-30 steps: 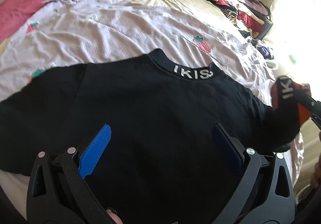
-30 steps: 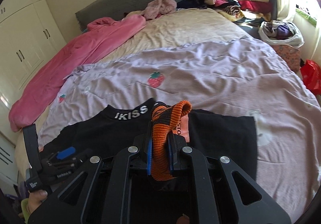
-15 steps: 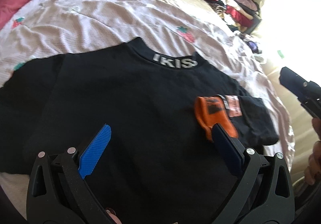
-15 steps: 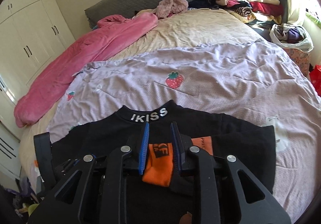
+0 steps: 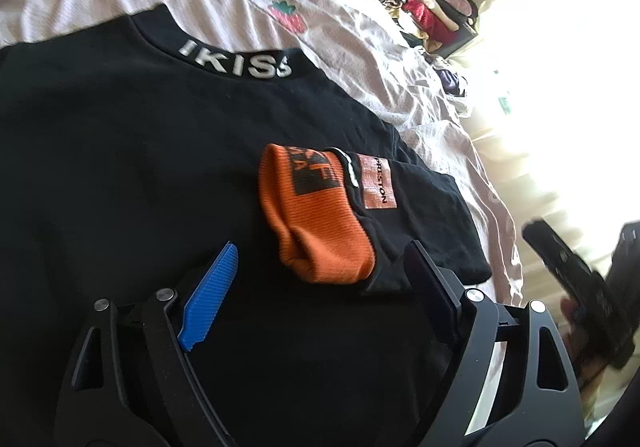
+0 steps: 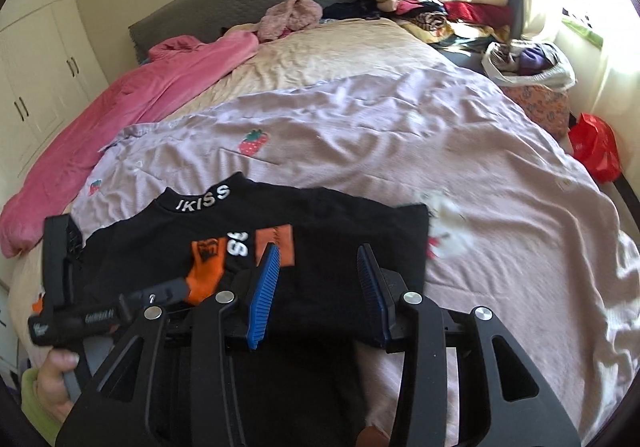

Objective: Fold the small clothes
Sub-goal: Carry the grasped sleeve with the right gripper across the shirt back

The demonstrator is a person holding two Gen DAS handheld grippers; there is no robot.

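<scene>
A black shirt [image 5: 140, 151] with "IKISS" on its collar lies flat on the bed; it also shows in the right wrist view [image 6: 320, 219]. Its right sleeve, with an orange cuff [image 5: 316, 215], is folded inward onto the body; the cuff [image 6: 206, 267] shows in the right wrist view too. My left gripper [image 5: 320, 275] is open and empty, low over the shirt, just short of the cuff. My right gripper [image 6: 320, 279] is open and empty over the shirt's right edge. The shirt's hem is hidden behind both grippers.
The shirt lies on a lilac sheet with strawberry prints [image 6: 460, 151]. A pink blanket [image 6: 120, 115] lies along the far left. Stacked folded clothes [image 6: 440, 3] stand at the back right, with a white bag [image 6: 528, 63] and a red bag [image 6: 596, 151] beside the bed.
My right gripper carried the orange-cuffed sleeve inward, laid it on the shirt body, let go, opened and drew back to the right. My left gripper moved closer to the cuff.
</scene>
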